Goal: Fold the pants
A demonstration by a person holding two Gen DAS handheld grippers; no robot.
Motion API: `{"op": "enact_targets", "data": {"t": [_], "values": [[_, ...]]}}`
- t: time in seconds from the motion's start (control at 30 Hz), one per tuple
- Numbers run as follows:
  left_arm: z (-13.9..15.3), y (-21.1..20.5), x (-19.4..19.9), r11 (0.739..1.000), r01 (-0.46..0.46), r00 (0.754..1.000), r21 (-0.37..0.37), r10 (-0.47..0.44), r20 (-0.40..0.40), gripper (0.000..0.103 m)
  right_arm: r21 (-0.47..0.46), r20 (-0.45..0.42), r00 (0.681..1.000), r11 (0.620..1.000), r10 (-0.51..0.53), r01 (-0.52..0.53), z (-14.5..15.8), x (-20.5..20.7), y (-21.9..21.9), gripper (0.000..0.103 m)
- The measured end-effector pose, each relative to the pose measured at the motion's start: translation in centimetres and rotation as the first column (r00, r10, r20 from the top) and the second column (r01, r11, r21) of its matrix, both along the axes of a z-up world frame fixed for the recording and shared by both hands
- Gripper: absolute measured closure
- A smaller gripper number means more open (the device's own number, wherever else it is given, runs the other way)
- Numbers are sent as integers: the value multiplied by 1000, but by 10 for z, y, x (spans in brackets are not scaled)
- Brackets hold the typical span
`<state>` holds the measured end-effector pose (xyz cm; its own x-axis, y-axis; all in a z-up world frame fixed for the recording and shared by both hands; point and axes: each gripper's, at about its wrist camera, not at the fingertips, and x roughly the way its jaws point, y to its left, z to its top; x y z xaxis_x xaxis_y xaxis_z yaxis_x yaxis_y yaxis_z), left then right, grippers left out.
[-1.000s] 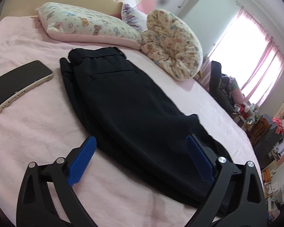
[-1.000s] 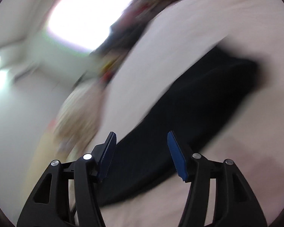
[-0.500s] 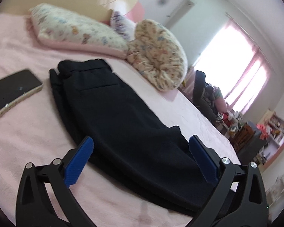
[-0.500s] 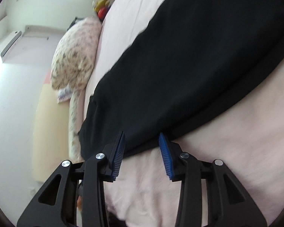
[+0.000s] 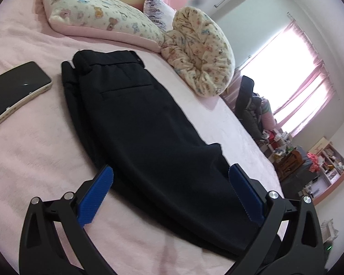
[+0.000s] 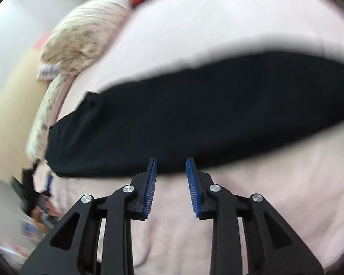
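On the pink bedspread (image 5: 29, 160) lie the black pants (image 5: 149, 133), already laid leg over leg lengthwise, waistband up near the floral pillow (image 5: 98, 16) & the rolled quilt (image 5: 201, 52), hems toward the cameras. That flat, doubled layout is prob. why both tools sit at the hem end: next fold would bring hems up to the waist, so both bottom corners need a hold. Left gripper (image 5: 169, 178) hovers low over the leg end w/ jaws wide apart, one blue pad on each side of the cloth width, nothing pinched; looks like it straddles the fabric so it can drop & close on an edge. Right gripper (image 6: 171, 171) is over bare bedspread just beside the long edge of the pants (image 6: 195, 114), jaws part-way apart, holding nothing; that view is motion-blurred, so exact contact w/ the cloth edge can't be judged. A phone (image 5: 13, 91) lies screen-up to one side of the waistband, apart from the pants, out of the fold path. Risk as I see it: the two layers are slightly offset along one side, so a pinch may catch only the top layer.
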<state>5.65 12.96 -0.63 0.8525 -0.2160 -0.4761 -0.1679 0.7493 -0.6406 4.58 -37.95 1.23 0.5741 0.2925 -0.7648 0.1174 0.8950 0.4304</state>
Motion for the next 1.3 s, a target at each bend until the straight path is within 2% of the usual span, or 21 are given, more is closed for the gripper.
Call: {"op": "enact_targets", "data": {"t": [0.03, 0.1, 0.13, 0.17, 0.23, 0.3, 0.43, 0.5, 0.6, 0.63, 0.67, 0.77, 0.87, 0.9, 0.97, 1.03, 1.1, 1.13, 1.2, 1.23, 1.3], "values": [[1, 0, 2, 1000, 4, 1000, -5, -4, 4, 2, -100, 82, 993, 992, 89, -80, 22, 13, 25, 74], [2, 1, 7, 1000, 15, 1000, -14, -15, 1, 2, -234, 146, 954, 946, 261, -223, 40, 40, 66, 68], [1, 2, 9, 1000, 16, 1000, -21, -16, -5, 2, -300, 149, 921, 904, 360, -305, 44, 60, 94, 67], [0, 3, 10, 1000, 14, 1000, -25, -14, -11, 2, -372, 130, 870, 837, 475, -401, 43, 76, 125, 67], [-5, 7, 15, 1000, 3, 999, -25, -4, -46, 2, -438, 74, 816, 754, 573, -490, 36, 114, 170, 67], [-10, 12, 19, 999, -7, 998, -35, 5, -62, 2, -445, -2, 799, 715, 602, -539, 22, 158, 198, 68], [-17, 24, 26, 999, -3, 995, -48, -2, -99, 2, -462, -72, 804, 695, 590, -551, 2, 221, 224, 69], [-19, 28, 28, 998, 15, 994, -65, -21, -104, 2, -442, -118, 798, 688, 591, -575, -7, 232, 229, 69], [-19, 30, 28, 997, 26, 994, -72, -34, -106, 2, -453, -163, 777, 654, 608, -607, -19, 233, 245, 72], [-19, 30, 29, 997, 28, 993, -71, -36, -111, 2, -459, -173, 777, 648, 605, -608, -23, 236, 246, 82], [-20, 30, 29, 997, 29, 993, -69, -37, -116, 2, -465, -194, 786, 650, 587, -601, -30, 238, 245, 100], [-23, 29, 30, 998, 32, 991, -62, -40, -129, 2, -430, -225, 807, 687, 546, -585, -42, 243, 239, 101], [-23, 26, 31, 999, 37, 990, -38, -42, -138, 2, -374, -148, 862, 780, 484, -502, -37, 245, 220, 101], [-23, 25, 31, 999, 37, 989, -25, -40, -142, 2, -331, -116, 886, 823, 449, -461, -34, 247, 209, 101], [-23, 23, 32, 999, 38, 988, -7, -39, -147, 2, -265, -69, 920, 882, 385, -389, -33, 248, 190, 101], [-24, 22, 32, 999, 32, 988, 3, -31, -153, 2, -250, -87, 930, 896, 356, -367, -44, 249, 186, 100], [-25, 21, 32, 1000, 28, 987, 9, -26, -157, 2, -266, -131, 922, 883, 365, -387, -62, 248, 191, 100], [-24, 20, 32, 999, 28, 987, 16, -26, -159, 2, -276, -110, 926, 884, 361, -377, -58, 245, 191, 94], [-23, 19, 30, 999, 35, 987, 27, -31, -161, 2, -265, -60, 943, 905, 328, -332, -45, 241, 183, 67], [-22, 19, 29, 999, 37, 987, 23, -33, -157, 2, -262, -37, 951, 915, 307, -306, -38, 237, 177, 62], [-19, 22, 24, 999, 35, 991, -11, -36, -128, 2, -224, 46, 950, 930, 308, -291, -23, 223, 166, 62]]}}
